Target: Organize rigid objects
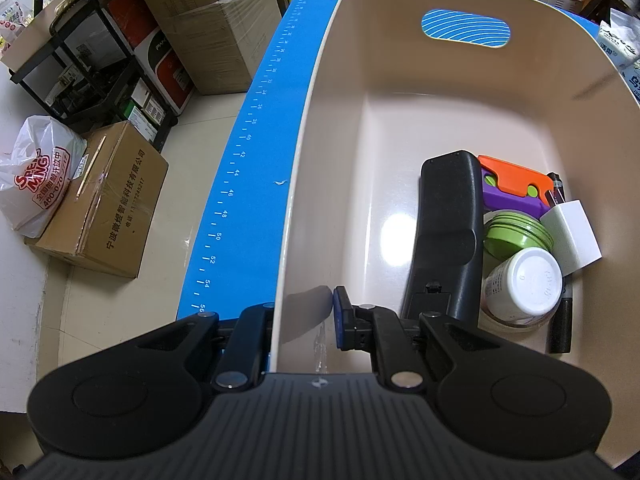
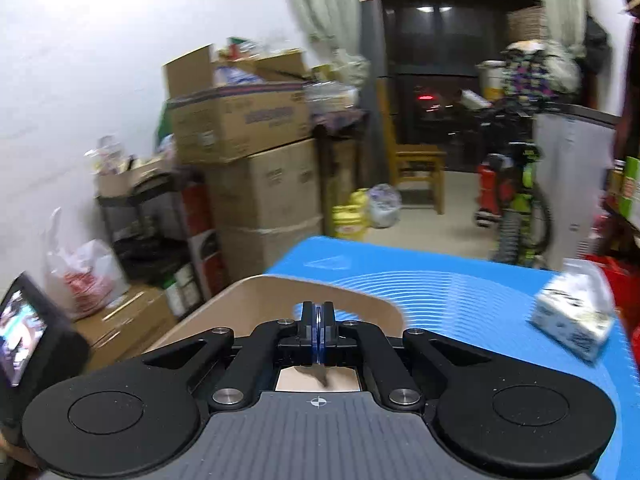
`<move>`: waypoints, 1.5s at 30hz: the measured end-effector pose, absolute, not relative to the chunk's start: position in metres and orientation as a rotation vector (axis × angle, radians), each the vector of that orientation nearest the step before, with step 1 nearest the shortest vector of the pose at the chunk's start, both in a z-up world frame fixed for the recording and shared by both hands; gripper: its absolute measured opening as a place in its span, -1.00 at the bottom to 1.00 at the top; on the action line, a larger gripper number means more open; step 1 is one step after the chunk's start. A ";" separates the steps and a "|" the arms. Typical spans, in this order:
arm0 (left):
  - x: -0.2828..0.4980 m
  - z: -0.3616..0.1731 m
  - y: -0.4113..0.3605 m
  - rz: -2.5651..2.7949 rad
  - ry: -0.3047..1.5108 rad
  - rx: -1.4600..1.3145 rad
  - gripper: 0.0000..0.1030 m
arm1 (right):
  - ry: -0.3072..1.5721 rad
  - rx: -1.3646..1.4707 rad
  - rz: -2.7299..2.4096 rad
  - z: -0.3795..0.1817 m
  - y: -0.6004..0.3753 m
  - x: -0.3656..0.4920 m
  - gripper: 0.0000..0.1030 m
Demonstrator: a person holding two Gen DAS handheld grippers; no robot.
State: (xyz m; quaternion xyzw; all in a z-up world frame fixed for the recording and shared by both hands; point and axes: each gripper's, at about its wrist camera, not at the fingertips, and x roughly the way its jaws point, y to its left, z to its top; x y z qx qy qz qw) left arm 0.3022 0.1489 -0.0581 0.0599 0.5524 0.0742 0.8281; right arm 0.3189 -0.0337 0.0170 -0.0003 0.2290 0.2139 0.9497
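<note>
Across the lower centre of the left wrist view our left gripper [image 1: 304, 316] straddles the bin [image 1: 308, 184] wall, fingers parted, the remote [image 1: 446, 236] running lengthwise at lower right, while centre of the right view our right gripper [image 2: 319, 334] is closed, empty.

Mat ruler: along the edge of my blue mat [image 1: 256, 148] I read white tick numbers 36, 38, 40, 42, 44, 46, 48, 50, 52, 54, 56.
Carton: the cardboard box [image 1: 108, 204] on the floor says 宁波微煜智能科技有限公司.
Bag: the white plastic bag [image 1: 38, 184] carries red lettering and a number starting 400-070.
Right view: too blurred for me to read anything.
</note>
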 end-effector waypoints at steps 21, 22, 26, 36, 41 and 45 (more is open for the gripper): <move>0.301 -0.059 0.149 0.165 1.172 0.125 -0.68 | 0.679 -0.049 0.499 -0.029 0.002 0.311 0.15; 0.301 -0.059 0.149 0.167 1.170 0.123 -0.67 | 0.670 -0.041 0.496 -0.026 -0.001 0.310 0.19; 0.297 -0.050 0.146 0.191 1.124 0.133 -0.60 | 0.645 -0.007 0.469 -0.015 -0.013 0.302 0.46; 0.272 -0.006 0.129 0.236 0.984 0.144 0.26 | 0.601 0.015 0.363 0.014 -0.050 0.270 0.88; 0.251 0.018 0.117 0.220 0.917 0.134 0.40 | 0.605 0.028 0.336 0.025 -0.066 0.250 0.95; 0.231 0.031 0.107 0.219 0.889 0.139 0.41 | 0.593 0.016 0.317 0.035 -0.076 0.230 0.95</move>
